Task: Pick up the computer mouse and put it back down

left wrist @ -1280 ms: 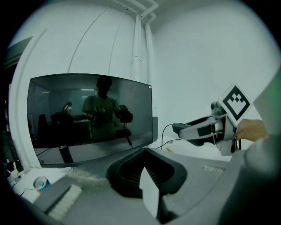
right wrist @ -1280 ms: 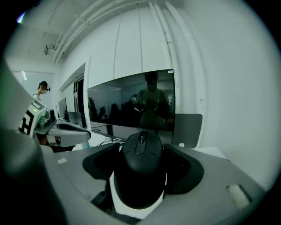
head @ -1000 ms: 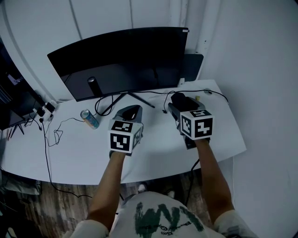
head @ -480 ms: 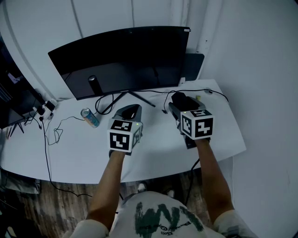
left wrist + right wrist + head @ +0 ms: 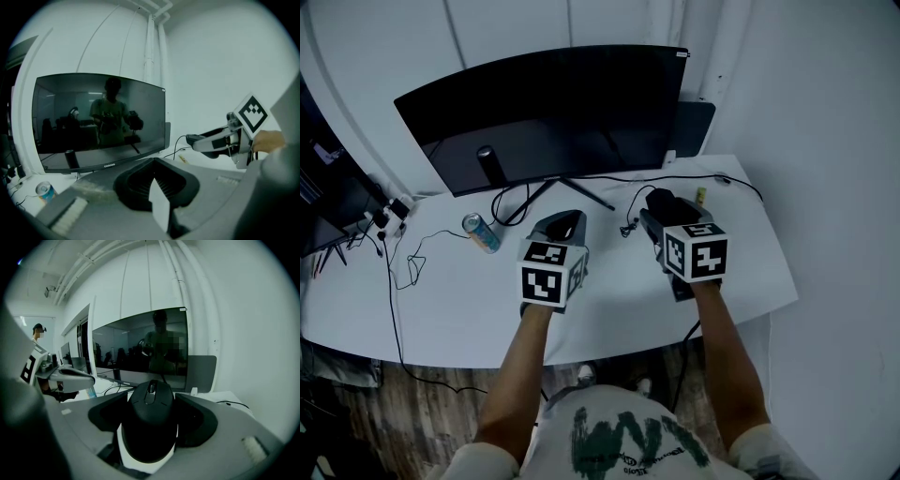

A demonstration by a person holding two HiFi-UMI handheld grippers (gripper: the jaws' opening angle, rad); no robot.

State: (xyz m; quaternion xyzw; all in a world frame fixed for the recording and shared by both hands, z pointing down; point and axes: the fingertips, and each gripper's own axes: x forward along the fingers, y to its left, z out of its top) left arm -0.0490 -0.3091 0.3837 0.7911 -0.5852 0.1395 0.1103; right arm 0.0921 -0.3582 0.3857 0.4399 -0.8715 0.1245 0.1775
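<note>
1. one black computer mouse (image 5: 150,427), smooth and domed, scroll wheel (image 5: 151,393) on top, sits pinched between the right gripper's (image 5: 151,398) wide-set jaws.
2. it's held over the white desk's (image 5: 441,300) right side, facing the monitor (image 5: 553,112).
3. left gripper (image 5: 154,163): jaws together, empty.

Dim overall, cool blue-grey cast. Light soft, diffuse; no hard shadows on table (image 5: 459,309); floor (image 5: 356,412) below its near edge almost black. Head view: corners vignetted, table's edges bowed by wide lens. Both gripper views: circular fisheye, black corners, straight lines curved near rim, near foreground soft, out of focus. Glossy black monitor (image 5: 544,122) mirrors room with pale ceiling-light strips, no harsh glare. Near-black computer mouse (image 5: 151,423) shows little surface detail. Brightest area: wall (image 5: 211,61), evenly lit.
</note>
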